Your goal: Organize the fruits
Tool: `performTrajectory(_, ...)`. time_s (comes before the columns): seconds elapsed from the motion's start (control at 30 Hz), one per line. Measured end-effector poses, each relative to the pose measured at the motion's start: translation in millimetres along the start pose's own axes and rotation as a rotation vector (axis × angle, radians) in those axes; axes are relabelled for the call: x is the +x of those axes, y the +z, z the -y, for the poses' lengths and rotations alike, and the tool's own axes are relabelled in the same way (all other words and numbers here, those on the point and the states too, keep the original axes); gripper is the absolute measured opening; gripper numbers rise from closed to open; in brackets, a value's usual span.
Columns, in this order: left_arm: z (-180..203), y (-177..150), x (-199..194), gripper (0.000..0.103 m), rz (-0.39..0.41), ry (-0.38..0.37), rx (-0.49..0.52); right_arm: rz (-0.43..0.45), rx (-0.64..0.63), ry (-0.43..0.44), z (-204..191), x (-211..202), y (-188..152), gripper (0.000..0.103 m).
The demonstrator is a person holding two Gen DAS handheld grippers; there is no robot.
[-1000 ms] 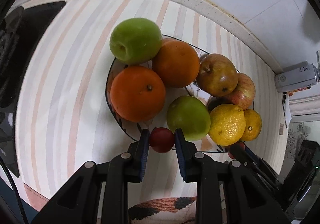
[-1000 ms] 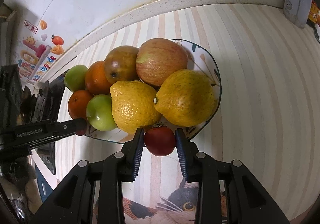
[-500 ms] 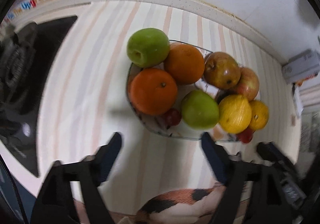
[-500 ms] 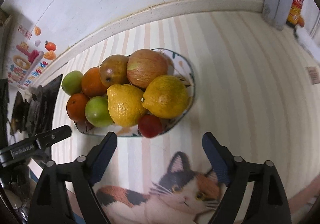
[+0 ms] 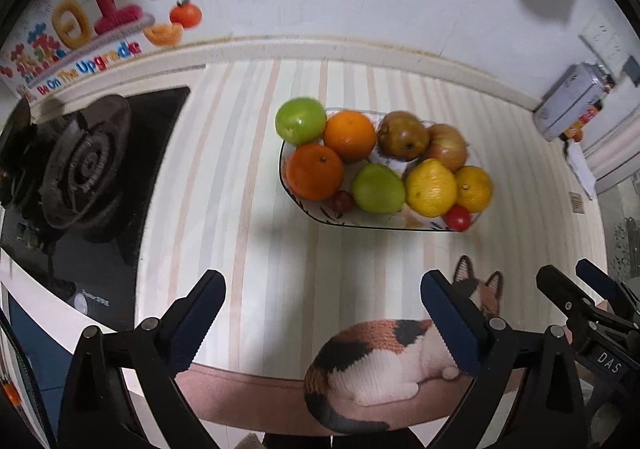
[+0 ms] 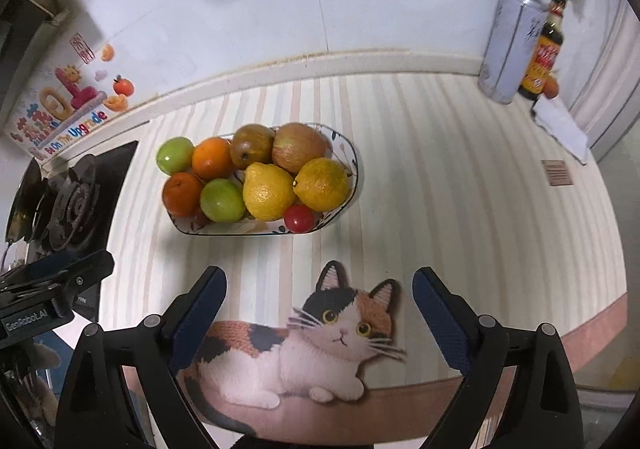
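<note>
The fruits sit piled in the patterned dish [image 6: 347, 157] on the striped surface [image 6: 460, 189], ahead of both your grippers. In the back row you have a green apple [image 6: 175, 155], an orange [image 6: 213, 158], a brownish pear [image 6: 253, 145] and a reddish apple [image 6: 299, 147]. In front lie a darker orange [image 6: 182, 194], a second green apple [image 6: 222, 200] and two lemons [image 6: 269, 191], touching one another. A small red fruit [image 6: 299, 218] rests at the dish's near rim below the lemons; a darker one [image 5: 343, 201] is wedged between the darker orange and the green apple. Your left gripper [image 5: 322, 323] and right gripper [image 6: 320, 323] both hang over the cat-print mat [image 6: 320, 345], jaws spread wide and holding nothing. A stove burner [image 5: 80, 169] lies left of the dish, and a can [image 6: 510, 49] and bottle [image 6: 544, 53] stand far right.
</note>
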State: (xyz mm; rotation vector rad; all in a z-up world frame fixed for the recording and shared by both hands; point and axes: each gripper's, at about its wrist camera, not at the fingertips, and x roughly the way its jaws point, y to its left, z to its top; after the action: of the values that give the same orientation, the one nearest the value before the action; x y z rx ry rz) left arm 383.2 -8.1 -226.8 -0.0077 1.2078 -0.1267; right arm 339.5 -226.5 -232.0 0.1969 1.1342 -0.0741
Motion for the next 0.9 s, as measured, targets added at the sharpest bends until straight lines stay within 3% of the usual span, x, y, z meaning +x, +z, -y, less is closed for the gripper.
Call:
performTrajectory(0.27,3.7,-25.1,-66.1,0.1,0.114,0.005,0.023,0.082,-0.012,0.002,-3.9,-74.3,-19.6,0.097)
performTrajectory(0.53,3.8,-59.5,-134.1,0.1,0.234,-0.004,0.054,0.177,-0.009,-0.005,-14.0,-154.0,-61.0,0.097)
performTrajectory(0.9,-1.3,-109.6,-195.2,0.1,0.314,-0.035,0.066,0.274,-0.027,-0.009,-30.9,-231.1,-112.8,0.097)
